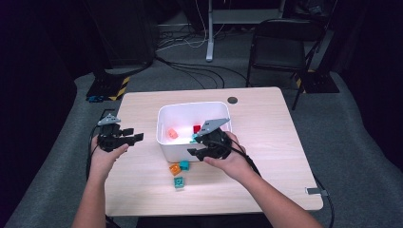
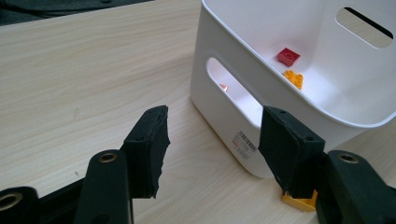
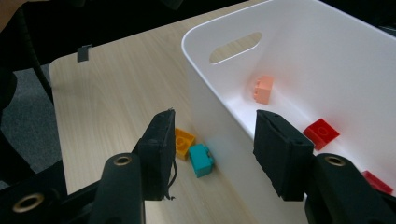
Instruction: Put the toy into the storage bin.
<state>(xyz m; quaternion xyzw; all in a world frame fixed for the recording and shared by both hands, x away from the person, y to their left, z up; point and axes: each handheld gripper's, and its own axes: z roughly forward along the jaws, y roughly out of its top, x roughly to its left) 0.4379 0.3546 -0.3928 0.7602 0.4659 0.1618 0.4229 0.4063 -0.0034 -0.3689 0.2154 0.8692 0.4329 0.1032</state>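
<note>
A white bin [image 1: 177,151] stands mid-table. Inside it lie a salmon brick [image 1: 172,134] and a red brick [image 1: 196,128]. An orange brick [image 1: 175,168] and two teal bricks [image 1: 184,165] [image 1: 178,182] rest on the table in front of it. My right gripper [image 1: 195,153] hovers at the bin's near right corner, open and empty [image 3: 215,140]; one jaw is outside the wall and the other over the inside. In its view are the salmon brick [image 3: 264,89], red brick [image 3: 321,133], orange brick [image 3: 183,142] and teal brick [image 3: 201,160]. My left gripper [image 1: 135,135] is left of the bin, open and empty [image 2: 212,126].
The left gripper view looks into the bin [image 2: 224,70], with a red brick [image 2: 288,56] and an orange brick [image 2: 294,78] on its floor, and a yellow piece [image 2: 299,201] on the table behind one jaw. A folding chair [image 1: 280,47] stands beyond the table.
</note>
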